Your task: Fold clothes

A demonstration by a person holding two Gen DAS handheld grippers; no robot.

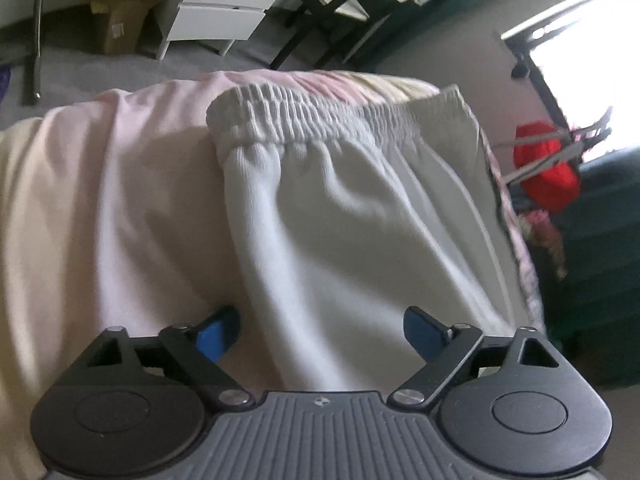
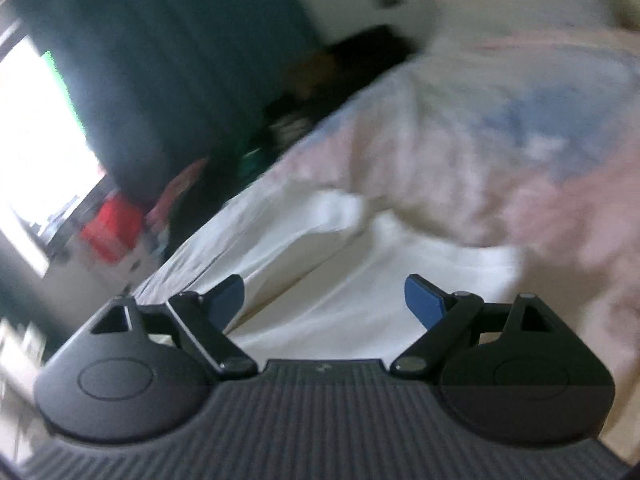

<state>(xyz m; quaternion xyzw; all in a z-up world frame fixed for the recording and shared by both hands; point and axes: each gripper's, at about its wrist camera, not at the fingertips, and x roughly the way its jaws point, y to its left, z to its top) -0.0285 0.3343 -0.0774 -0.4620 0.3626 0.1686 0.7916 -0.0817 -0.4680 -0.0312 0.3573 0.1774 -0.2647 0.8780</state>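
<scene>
Both were spread wide: left gripper [image 1: 322,330] and right gripper [image 2: 324,302], blue pads [image 1: 420,330] gripping nothing.

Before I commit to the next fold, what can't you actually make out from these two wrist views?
- White pants: legs and hems cut off, left wrist view, behind the left gripper.
- White garment: right wrist view, motion blur hides its edges and folds; type unclear.
- Patterned bedding: right wrist view, print smeared.
- Right gripper: open; contact with cloth unclear.
</scene>
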